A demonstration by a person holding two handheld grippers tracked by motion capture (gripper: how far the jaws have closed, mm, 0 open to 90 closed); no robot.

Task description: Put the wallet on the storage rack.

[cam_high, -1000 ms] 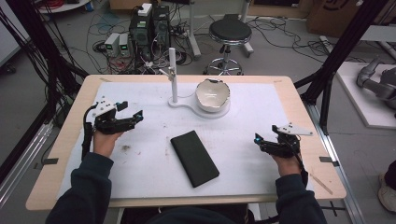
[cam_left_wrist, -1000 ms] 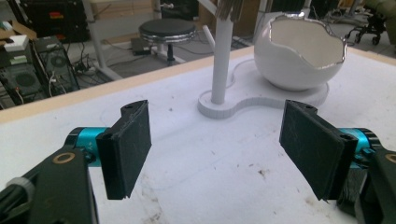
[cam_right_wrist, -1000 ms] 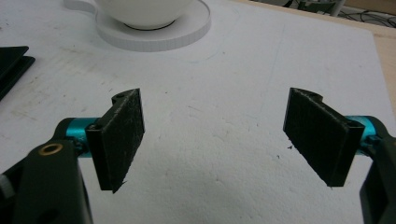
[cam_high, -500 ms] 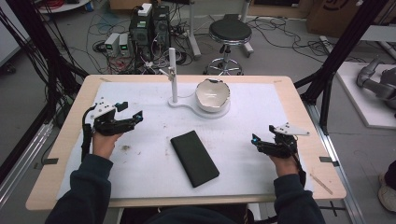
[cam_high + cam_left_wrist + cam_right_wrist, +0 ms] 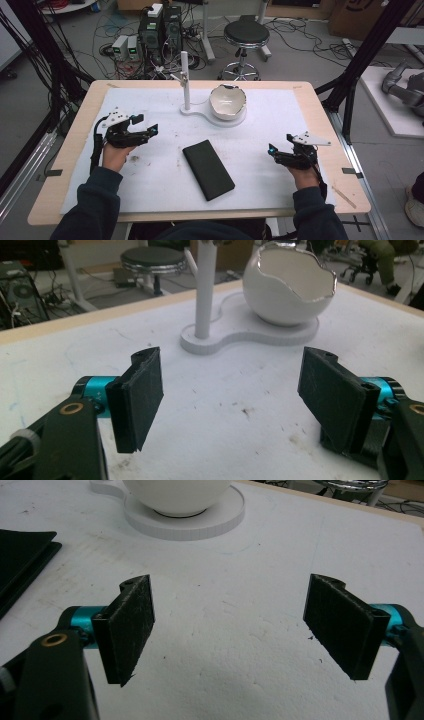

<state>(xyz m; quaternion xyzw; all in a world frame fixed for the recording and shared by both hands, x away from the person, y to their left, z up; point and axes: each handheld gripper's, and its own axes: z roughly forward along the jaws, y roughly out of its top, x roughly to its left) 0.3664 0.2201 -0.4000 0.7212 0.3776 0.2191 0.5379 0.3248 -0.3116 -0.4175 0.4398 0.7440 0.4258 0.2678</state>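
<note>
Desk (image 5: 330, 115) — white mat over a wooden top.

Left claw (image 5: 150, 131) — held over the mat's left part, jaws spread wide with nothing between them; in the left gripper view it (image 5: 235, 405) faces the stand and bowl.

Right claw (image 5: 274, 151) — over the mat's right part, jaws spread, empty; in the right gripper view it (image 5: 227, 630) hangs above bare mat.

Black case (image 5: 208, 169) — flat, lying slantwise at mid-desk between the two claws, well apart from both; its corner (image 5: 20, 555) shows at the right gripper view's left edge.

White stand (image 5: 186, 80) — upright post on a flat base at the far middle.

Bowl (image 5: 227, 101) — white, jagged-rimmed, seated on that base just right of the post.
</note>
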